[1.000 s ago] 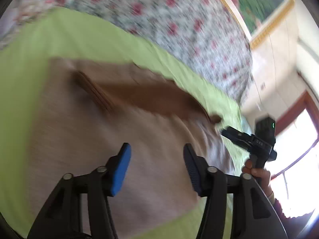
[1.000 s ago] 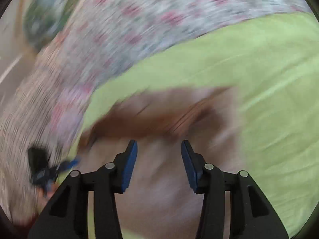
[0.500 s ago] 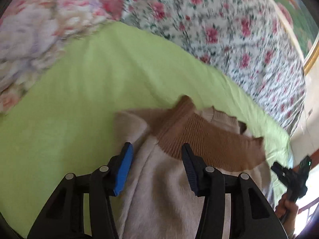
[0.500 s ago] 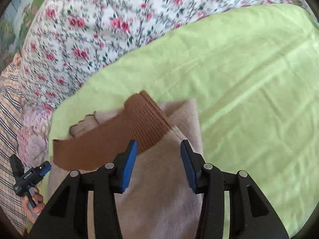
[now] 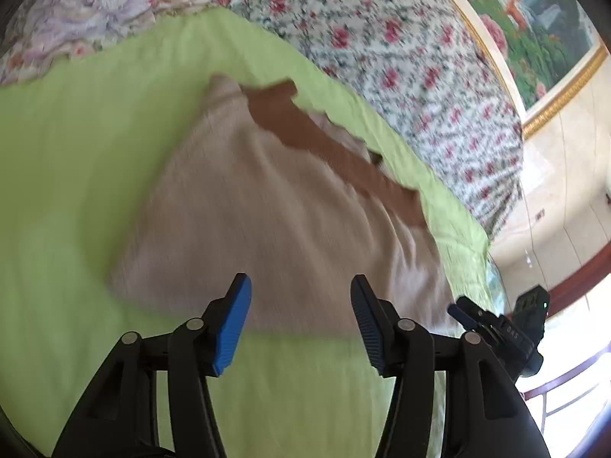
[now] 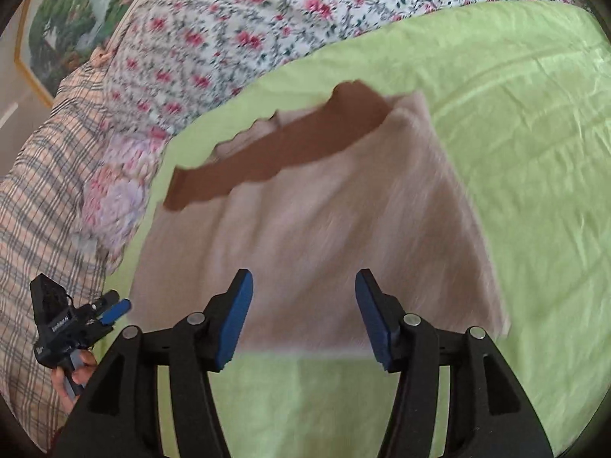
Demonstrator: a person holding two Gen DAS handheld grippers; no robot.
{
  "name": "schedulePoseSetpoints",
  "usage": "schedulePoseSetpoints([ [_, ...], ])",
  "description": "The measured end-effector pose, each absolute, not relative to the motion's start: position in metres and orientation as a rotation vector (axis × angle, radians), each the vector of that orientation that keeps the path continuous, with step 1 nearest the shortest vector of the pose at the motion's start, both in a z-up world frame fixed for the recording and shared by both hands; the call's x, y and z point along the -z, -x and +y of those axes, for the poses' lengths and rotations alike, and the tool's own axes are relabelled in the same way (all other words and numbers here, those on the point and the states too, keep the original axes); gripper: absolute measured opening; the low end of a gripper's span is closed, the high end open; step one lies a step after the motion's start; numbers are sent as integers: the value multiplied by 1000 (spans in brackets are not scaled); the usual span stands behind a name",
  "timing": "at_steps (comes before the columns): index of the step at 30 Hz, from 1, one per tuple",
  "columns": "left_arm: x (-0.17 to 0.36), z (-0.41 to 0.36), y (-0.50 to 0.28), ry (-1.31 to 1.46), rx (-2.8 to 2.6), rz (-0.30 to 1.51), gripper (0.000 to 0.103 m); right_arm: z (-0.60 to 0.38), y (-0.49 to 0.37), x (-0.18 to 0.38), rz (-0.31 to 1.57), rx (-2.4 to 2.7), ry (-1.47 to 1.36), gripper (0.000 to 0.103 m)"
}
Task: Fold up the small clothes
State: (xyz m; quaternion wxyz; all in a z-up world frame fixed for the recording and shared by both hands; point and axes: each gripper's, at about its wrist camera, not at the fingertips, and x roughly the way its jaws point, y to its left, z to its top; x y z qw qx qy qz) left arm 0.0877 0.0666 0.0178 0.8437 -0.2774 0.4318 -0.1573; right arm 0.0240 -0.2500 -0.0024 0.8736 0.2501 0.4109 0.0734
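A small beige knit garment (image 5: 267, 210) with a brown ribbed band (image 5: 305, 129) along its far edge lies folded flat on the green sheet (image 5: 95, 152). It also shows in the right wrist view (image 6: 324, 221), brown band (image 6: 275, 149) at the far side. My left gripper (image 5: 301, 320) is open and empty, just over the garment's near edge. My right gripper (image 6: 303, 316) is open and empty over the near edge too. Each gripper appears in the other's view, the right (image 5: 496, 328) and the left (image 6: 76, 316).
A floral quilt (image 5: 401, 38) is heaped behind the green sheet, with a plaid cloth (image 6: 34, 191) at the left of the right wrist view. A framed landscape picture (image 5: 534, 19) hangs on the wall. A window (image 5: 573, 362) is at the right.
Both grippers have pulled back from the garment's far brown edge to its near edge. The garment now lies flat, with more of it in view. Both stay open.
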Motion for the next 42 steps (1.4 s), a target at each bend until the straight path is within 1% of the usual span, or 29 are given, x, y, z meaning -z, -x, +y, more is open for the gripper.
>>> schedulePoseSetpoints([
  [2,-13,61,-74,592,354,932,62,-240,-12,5,863,-171,-539,63],
  [4,-5,54,-61,597,374,963,68,-234,-5,7,870,-180,-551,63],
  [8,8,48,-43,624,393,1005,68,-222,8,12,886,-196,-562,63],
  [12,11,48,-40,642,386,1003,68,-218,16,9,879,-200,-566,63],
  [15,14,51,-44,672,364,1008,72,-219,20,7,868,-195,-575,65],
  [23,31,69,-67,784,305,1004,72,-219,19,6,864,-207,-587,66],
  [29,34,85,-94,868,232,940,77,-221,12,4,860,-218,-594,66],
  [36,32,91,-134,851,151,898,77,-237,-9,1,842,-201,-598,66],
  [38,29,89,-141,819,133,882,72,-243,-21,2,841,-199,-594,66],
  [39,25,86,-144,790,127,872,59,-246,-27,2,842,-199,-589,66],
  [40,21,82,-147,760,135,864,41,-249,-31,1,842,-201,-585,66],
  [41,18,79,-148,745,145,861,34,-252,-37,1,840,-202,-578,67],
  [42,13,74,-150,723,158,851,20,-255,-41,0,839,-200,-574,67],
])
